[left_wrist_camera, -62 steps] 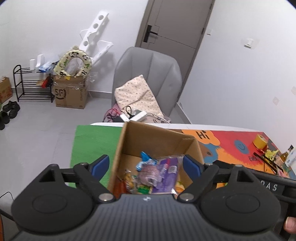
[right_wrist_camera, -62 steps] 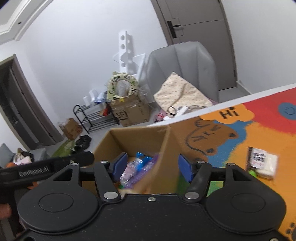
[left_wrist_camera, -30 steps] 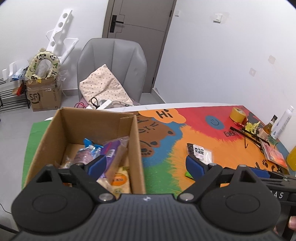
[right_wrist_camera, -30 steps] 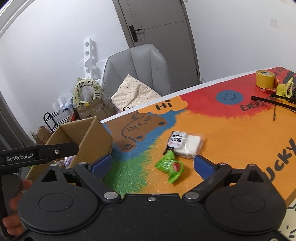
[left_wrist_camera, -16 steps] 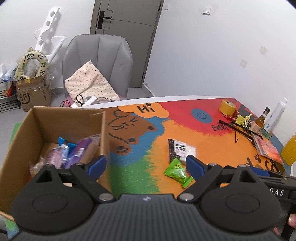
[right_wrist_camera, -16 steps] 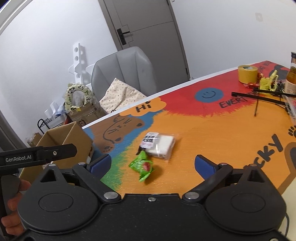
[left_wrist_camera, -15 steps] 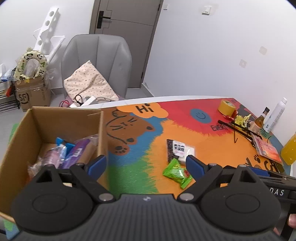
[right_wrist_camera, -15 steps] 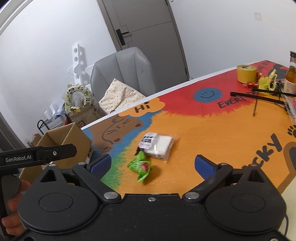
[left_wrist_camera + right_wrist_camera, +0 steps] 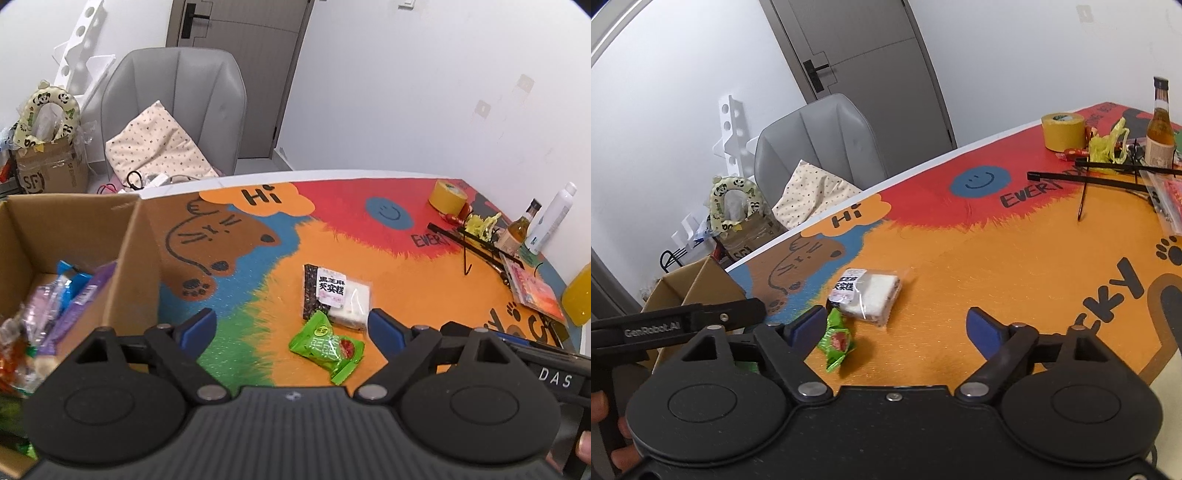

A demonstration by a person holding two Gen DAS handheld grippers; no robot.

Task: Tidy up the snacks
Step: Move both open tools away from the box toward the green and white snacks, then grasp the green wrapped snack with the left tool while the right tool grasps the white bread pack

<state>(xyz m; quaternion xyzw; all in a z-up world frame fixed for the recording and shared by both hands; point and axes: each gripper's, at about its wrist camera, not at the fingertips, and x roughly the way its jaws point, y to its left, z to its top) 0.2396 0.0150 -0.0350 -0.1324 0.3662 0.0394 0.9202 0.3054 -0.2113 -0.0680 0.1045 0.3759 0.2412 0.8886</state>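
Observation:
A green snack packet [image 9: 325,346] lies on the colourful table mat, with a clear-wrapped white and black cake packet [image 9: 335,294] just beyond it. Both also show in the right wrist view: the green packet [image 9: 836,341] and the cake packet [image 9: 866,291]. A cardboard box [image 9: 130,258] at the left holds several snack packets [image 9: 62,299]. My left gripper [image 9: 290,328] is open and empty, above the table near the green packet. My right gripper [image 9: 897,325] is open and empty, right of the two packets.
A yellow tape roll [image 9: 447,195], black strips [image 9: 476,247], a small brown bottle [image 9: 517,229], a white bottle [image 9: 550,218] and an orange bottle [image 9: 578,299] crowd the right end. A grey chair [image 9: 177,110] with a cushion stands behind the table.
Both grippers have swung right, away from the box, toward the two packets on the mat. The packets have not moved. Both grippers stay open.

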